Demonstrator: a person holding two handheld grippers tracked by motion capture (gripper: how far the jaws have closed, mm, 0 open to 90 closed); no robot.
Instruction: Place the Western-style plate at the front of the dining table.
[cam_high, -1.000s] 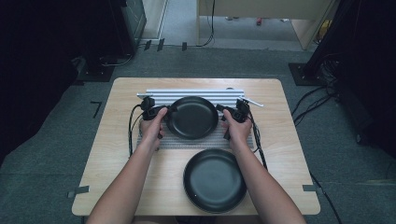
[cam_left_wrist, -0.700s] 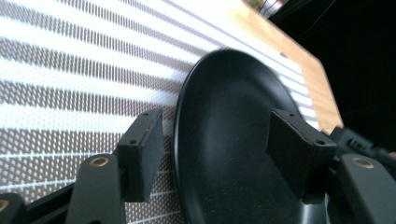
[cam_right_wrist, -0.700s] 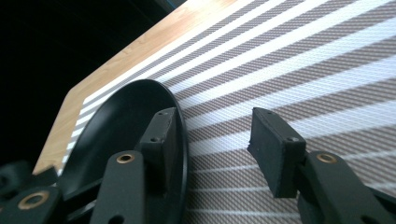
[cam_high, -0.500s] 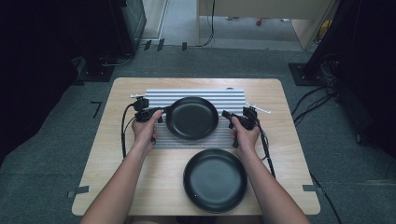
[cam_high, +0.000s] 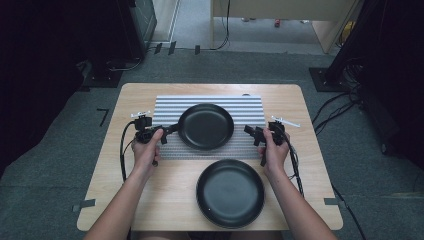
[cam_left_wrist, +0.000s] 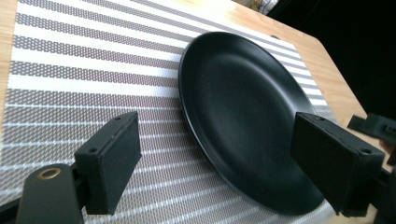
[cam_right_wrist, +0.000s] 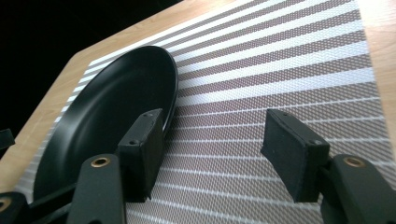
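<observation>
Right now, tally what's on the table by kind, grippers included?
Black plates: 2, one on the mat, one on bare wood
Striped placemat: 1
Grippers: 2, left, right, both open
Total: 5

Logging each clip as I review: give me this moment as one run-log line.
far black plate: flat on striped placemat, released | left gripper: open, jaws just opening | right gripper: open, jaws just opening | near black plate: on table, untouched

A wooden table stands on grey carpet, cables trailing beside dark equipment.
</observation>
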